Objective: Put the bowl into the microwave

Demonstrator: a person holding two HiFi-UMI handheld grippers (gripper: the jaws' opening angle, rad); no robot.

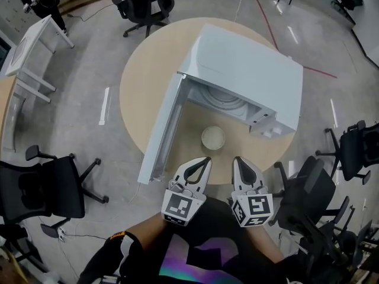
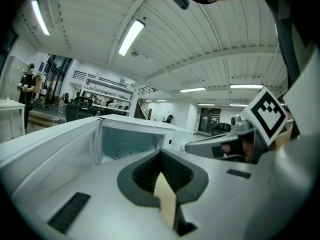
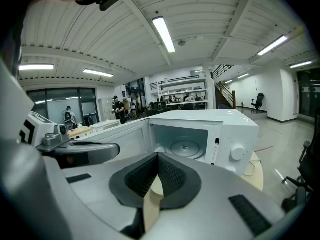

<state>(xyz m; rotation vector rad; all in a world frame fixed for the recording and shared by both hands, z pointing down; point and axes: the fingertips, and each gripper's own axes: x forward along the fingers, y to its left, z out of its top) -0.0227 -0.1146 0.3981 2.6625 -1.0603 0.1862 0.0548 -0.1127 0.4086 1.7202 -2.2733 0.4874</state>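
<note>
Both sets of jaws are pressed together, empty: left gripper [image 1: 205,160] and right gripper [image 1: 237,160] near the bowl [image 1: 213,138], which sits on the table [image 1: 142,87] before the open microwave [image 1: 249,70]. Looks light, stiff, perhaps slippery; I'd pinch its rim.

round wooden table [image 1: 135,90] | black office chairs [image 1: 145,5] (several, around it) | white desk [image 1: 32,40] | grey floor [image 1: 89,70]
</note>
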